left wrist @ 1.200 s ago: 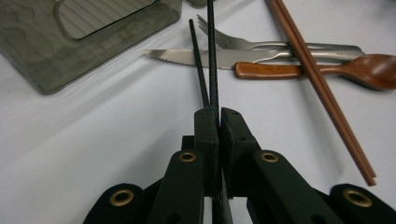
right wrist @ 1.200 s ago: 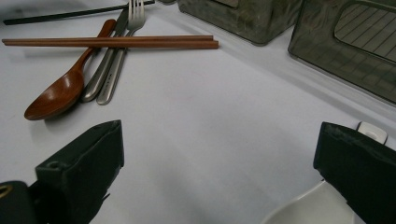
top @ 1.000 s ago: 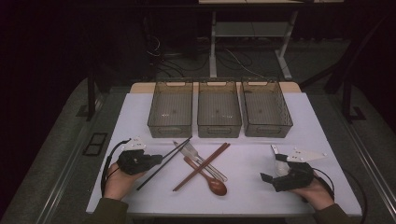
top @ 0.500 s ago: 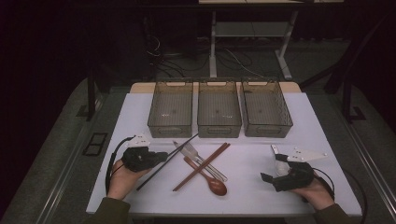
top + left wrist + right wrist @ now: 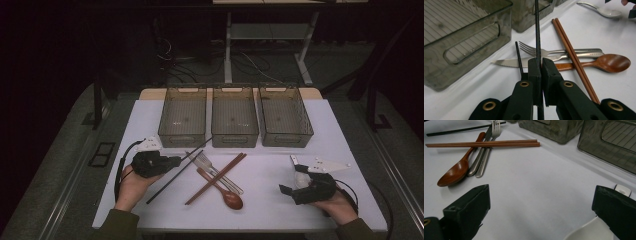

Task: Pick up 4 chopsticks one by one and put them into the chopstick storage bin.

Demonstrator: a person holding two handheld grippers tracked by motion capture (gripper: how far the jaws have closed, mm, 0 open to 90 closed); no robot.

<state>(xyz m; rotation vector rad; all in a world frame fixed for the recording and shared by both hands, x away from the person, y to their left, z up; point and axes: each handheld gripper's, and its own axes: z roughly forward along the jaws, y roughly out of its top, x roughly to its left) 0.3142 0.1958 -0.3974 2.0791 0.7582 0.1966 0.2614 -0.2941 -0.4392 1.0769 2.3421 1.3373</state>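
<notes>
While the left tool (image 5: 538, 65) stands clamped on one black chopstick (image 5: 537, 32), its jaws nearly shut with only the thin rod between the pads, the risk lies in how little of the stick is gripped. The chopstick runs straight ahead of the tool, its far end reaching toward the clear bins (image 5: 183, 117), and a long part trails behind the jaws; a narrow pinch on a smooth round rod may let it pivot or slide out when lifted. Its mate, the second black chopstick (image 5: 518, 57), lies on the desk (image 5: 280, 200) just to the left of the jaws and ends short of the knife (image 5: 510, 62); a sideways sweep could drag it along. Ahead and to the right of the tool lie the fork (image 5: 534, 50), the wooden spoon (image 5: 614, 62) and the brown chopsticks (image 5: 571, 50), crossed in a pile, so a swinging tip might scatter them. The right tool (image 5: 539, 202) rests with its jaws wide apart and nothing pressed between them; a white spoon (image 5: 586, 232) lies just beneath its right jaw, where it could be nudged.
</notes>
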